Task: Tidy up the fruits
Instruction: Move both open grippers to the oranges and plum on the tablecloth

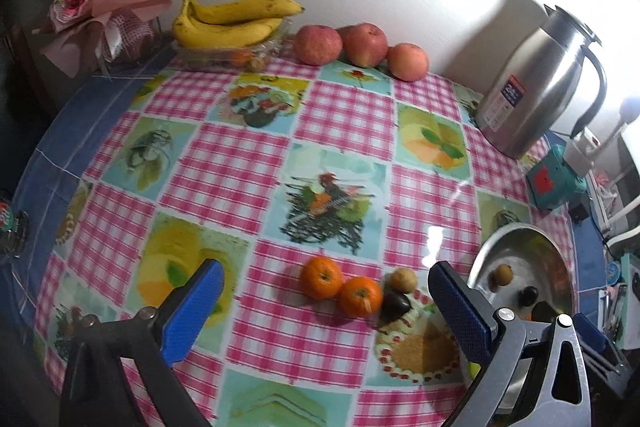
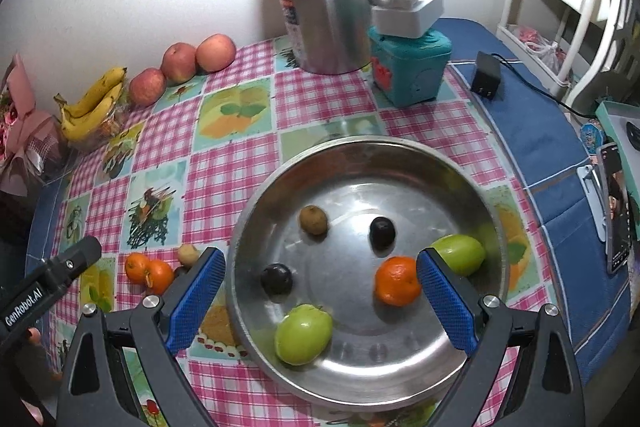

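Now, through your left wrist camera, your left gripper is spread wide with nothing between its blue pads. Just ahead of the gap, on the checked tablecloth, two oranges lie touching each other; toward your right finger a small tan fruit and a dark fruit sit against them. Beyond the right finger shows the rim of the steel bowl. Far ahead, by the wall, lie a bunch of bananas and three apples, with a steel jug off to the right.

Next, through your right wrist camera, your right gripper also stands spread, holding nothing, above the steel bowl. Between the fingers lie a dark fruit and a green fruit; an orange touches the right finger, another green fruit sits beyond it. Farther ahead rest a brown fruit and a second dark one. Left of the left finger, your other gripper's finger points toward the oranges on the cloth.
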Motion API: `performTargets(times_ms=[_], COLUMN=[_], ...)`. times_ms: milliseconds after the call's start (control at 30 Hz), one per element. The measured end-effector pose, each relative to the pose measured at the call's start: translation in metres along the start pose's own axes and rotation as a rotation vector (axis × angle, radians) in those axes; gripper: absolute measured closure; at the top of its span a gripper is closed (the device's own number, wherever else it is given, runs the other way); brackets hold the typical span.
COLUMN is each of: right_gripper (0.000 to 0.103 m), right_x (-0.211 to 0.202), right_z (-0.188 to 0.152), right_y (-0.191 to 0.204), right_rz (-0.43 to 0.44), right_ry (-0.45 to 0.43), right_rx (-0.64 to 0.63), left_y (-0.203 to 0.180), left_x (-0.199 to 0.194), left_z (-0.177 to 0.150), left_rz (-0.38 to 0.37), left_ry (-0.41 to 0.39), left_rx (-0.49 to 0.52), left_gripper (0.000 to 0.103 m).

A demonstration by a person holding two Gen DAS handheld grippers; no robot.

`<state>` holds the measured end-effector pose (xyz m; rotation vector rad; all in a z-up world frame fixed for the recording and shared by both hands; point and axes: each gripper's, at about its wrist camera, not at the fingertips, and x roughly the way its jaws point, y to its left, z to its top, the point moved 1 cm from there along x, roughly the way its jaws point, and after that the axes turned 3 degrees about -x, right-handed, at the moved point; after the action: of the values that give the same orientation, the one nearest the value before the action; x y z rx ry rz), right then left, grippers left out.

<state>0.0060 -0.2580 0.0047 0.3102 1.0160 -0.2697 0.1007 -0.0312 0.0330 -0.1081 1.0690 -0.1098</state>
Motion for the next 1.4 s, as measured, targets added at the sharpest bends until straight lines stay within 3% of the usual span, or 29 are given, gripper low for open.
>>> performTargets(times_ms=[300,800,1333,1400], right_gripper=[0.007,0.007,0.008,0.018], right_x=[0.014,0.021,0.036,0.037], right_z=[-0.006,-0.009,-0.012,-0.012], right_y=[0.035,0.107,0.119,0.120], right_rz=[0.043,0.138,0.164,0.163], right_ry=[0.061,0.104,0.101,0.097], right_rx=[-0.037,-0.110,-0.132,-0.134], left_y=[0.041,0.098,0.063,0.058], left_x=[-0.007,-0.009,0.046,0.053], left_z=[0.017,0.030,0.013,0.011], left_rz=[0.055,0.024,-0.085,-0.104], left_ry=[-0.030,-0.018,0.162,0.181], left_rx=[-0.014,-0.140,-0.096,-0.097], left_gripper=[0.000,0.000,0.001,0.004])
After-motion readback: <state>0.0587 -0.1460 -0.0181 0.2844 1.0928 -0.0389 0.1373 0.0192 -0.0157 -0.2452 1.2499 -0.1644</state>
